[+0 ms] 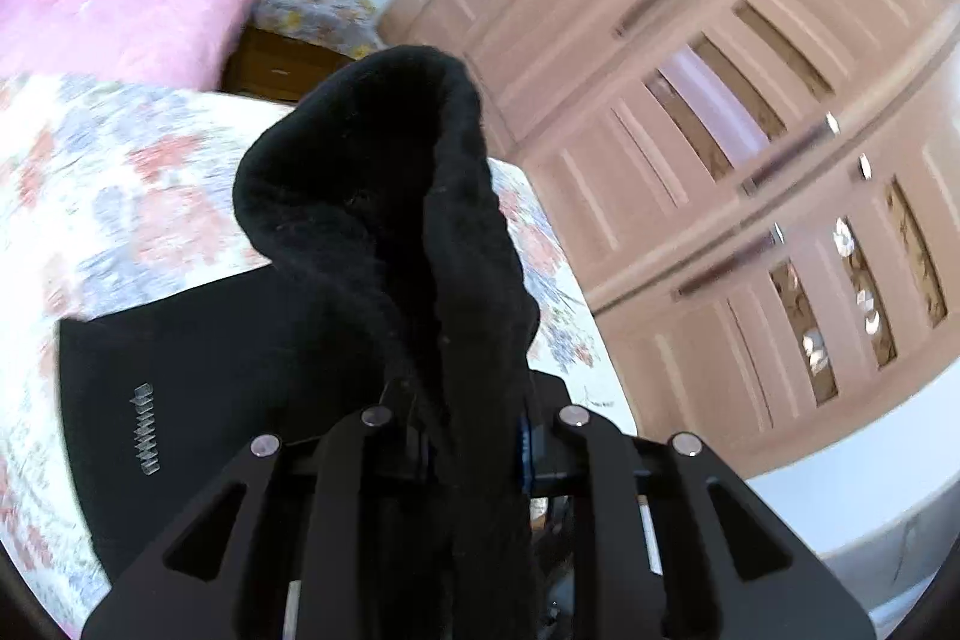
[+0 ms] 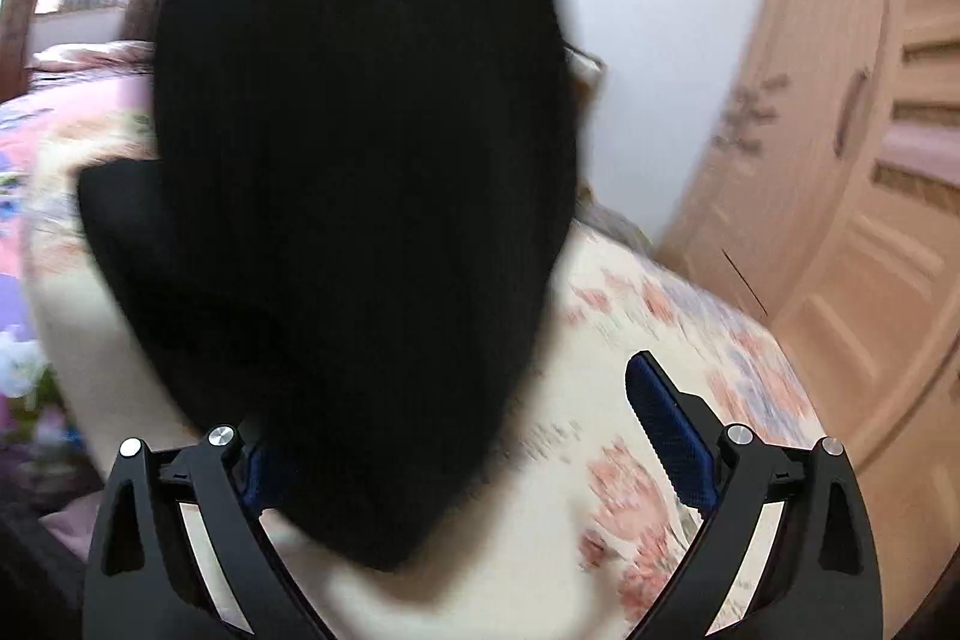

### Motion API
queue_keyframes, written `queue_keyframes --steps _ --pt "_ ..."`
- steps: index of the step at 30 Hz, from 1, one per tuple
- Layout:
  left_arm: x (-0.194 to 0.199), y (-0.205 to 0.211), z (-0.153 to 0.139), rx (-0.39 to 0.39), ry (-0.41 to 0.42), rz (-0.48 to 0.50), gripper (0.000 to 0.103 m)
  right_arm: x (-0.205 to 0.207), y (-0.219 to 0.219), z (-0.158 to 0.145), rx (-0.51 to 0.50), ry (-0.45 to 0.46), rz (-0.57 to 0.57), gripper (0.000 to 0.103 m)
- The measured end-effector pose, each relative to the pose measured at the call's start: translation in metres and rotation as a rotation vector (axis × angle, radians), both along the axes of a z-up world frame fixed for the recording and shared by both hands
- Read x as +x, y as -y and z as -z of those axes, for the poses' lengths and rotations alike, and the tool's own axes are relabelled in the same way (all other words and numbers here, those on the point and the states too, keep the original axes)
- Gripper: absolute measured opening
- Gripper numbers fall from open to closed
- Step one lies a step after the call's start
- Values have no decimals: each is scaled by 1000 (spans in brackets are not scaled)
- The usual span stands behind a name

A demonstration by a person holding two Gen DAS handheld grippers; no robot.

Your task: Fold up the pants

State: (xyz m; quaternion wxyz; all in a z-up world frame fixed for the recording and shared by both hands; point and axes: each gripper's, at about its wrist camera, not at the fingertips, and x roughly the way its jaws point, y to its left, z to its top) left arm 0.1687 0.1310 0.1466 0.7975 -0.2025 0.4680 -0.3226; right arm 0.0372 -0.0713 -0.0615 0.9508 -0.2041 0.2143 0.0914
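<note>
Left wrist view had the left tongs (image 1: 462,454) clamped on the black pants (image 1: 384,220) mid-fold above the bed (image 1: 120,196), right tongs (image 2: 474,466) gaped wide and needed a fresh grab.

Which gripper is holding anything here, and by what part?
The left gripper is shut on a bunched fold of the black pants. The right gripper is open, holding nothing.

Ahead of the left claw (image 1: 465,436), the pants (image 1: 372,196) bunch up between its fingers and block the way forward. Left of it lies open bedspread (image 1: 120,196); to its right a wardrobe (image 1: 750,112) stands near.

The right claw (image 2: 480,454) gapes wide. Black cloth (image 2: 360,160) fills its left and centre; bare bedspread (image 2: 630,400) lies ahead on its right, with a wardrobe (image 2: 840,196) beyond.
</note>
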Motion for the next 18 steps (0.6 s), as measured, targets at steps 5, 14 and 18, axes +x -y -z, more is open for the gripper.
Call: queue_keyframes --steps 5,14,18 --pt "18 -106 95 -74 -201 -109 20 -1 4 14 -30 -32 -1 94" --pt "10 -153 213 -225 -229 -146 25 0 2 16 -27 -78 -14 94" --pt "-19 -170 180 -23 -209 -300 55 -17 17 4 67 -178 -169 95"
